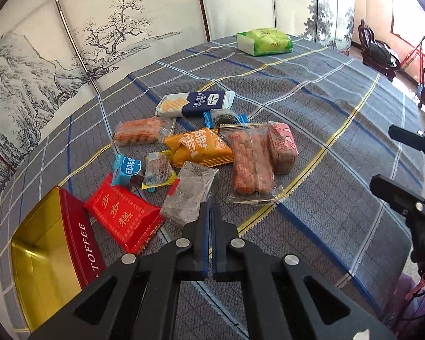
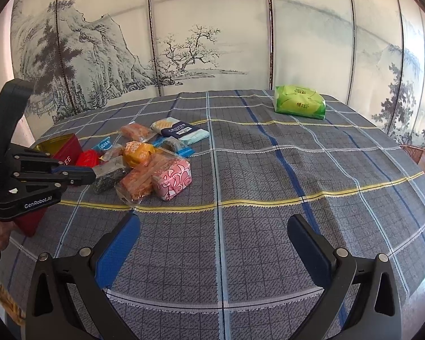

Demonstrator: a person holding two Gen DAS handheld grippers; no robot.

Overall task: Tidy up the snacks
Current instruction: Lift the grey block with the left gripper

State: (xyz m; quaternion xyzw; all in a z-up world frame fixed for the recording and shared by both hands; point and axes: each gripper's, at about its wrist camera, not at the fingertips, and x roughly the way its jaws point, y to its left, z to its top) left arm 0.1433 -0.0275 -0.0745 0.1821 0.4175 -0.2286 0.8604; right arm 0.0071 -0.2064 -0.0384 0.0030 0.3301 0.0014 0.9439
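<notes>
Near the table's [image 2: 269, 170] left edge, the snacks [image 1: 201, 147] lie heaped beside the red toffee tin [image 1: 79, 235]. Left gripper [image 1: 211, 212], jaws closed, touches the grey sesame packet [image 1: 188, 192]; right gripper [image 2: 214, 232] hangs wide apart, empty.

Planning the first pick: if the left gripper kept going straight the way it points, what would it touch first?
Probably the grey speckled snack packet just beyond the shut left gripper; whether they already touch is unclear.

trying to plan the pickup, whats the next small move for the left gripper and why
Probably lift the grey speckled packet toward the open toffee tin: the left gripper looks shut on the packet's near edge, and the tin sits just to its left.
</notes>
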